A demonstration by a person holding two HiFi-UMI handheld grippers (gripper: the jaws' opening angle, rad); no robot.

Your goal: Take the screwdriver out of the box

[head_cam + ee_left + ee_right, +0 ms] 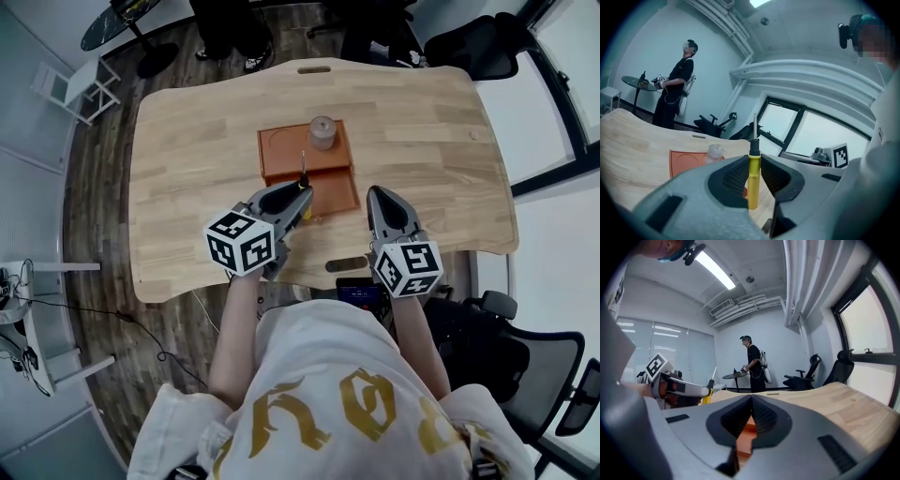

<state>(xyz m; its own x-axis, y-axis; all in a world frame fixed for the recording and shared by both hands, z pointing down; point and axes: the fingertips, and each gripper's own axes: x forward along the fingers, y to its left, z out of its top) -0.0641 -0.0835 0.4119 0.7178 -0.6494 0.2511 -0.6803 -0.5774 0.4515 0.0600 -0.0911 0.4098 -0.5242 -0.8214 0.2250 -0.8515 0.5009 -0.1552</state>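
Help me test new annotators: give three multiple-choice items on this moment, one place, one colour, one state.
1. Where does the clear bottle stand? A on the orange box; B on bare tabletop; C on the floor.
2. What colour is the screwdriver handle? A red; B yellow; C blue.
3. What is the left tool doing? A open, empty; B shut on the screwdriver; C shut on the bottle.
Answers: 1 A, it stands at the box's far edge; 2 B, yellow shows in the left gripper view; 3 B, its jaws clamp the handle.
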